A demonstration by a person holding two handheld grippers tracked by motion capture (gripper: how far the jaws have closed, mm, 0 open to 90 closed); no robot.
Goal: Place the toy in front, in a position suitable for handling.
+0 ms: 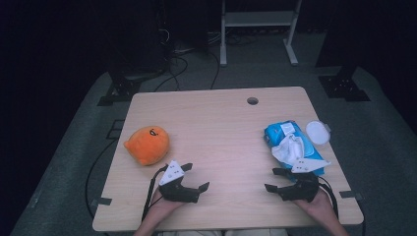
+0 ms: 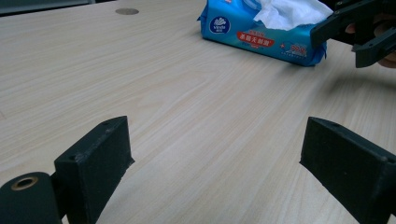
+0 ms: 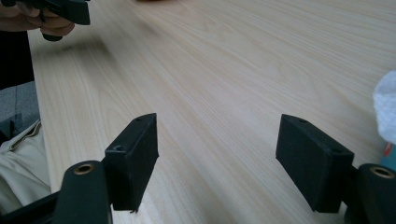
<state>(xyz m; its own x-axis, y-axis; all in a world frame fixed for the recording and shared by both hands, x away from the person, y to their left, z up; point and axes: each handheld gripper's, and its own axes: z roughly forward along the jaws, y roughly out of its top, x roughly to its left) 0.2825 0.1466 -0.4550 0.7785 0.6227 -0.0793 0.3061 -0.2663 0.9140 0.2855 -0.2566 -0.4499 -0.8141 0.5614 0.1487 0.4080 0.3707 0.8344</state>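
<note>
Both tongs rest near the table's (image 1: 211, 118) front edge, jaws spread and holding nothing, so I'd judge this the very start, before any reach. The right tongs (image 1: 275, 179) sit just beside the blue wipes pack (image 1: 282, 132) by the right edge, a white wipe (image 1: 291, 147) sticking out of it (the likely first grab); next calls for easing forward and pinching that wipe. The left tongs (image 1: 195, 176) lie near the orange plush toy (image 1: 147, 144) at the left edge.

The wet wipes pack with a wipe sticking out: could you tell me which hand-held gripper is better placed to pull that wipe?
Probably the right hand-held gripper: open, right beside the wet wipes pack. The left hand-held gripper sits across the table, nearer the orange plush toy.
</note>
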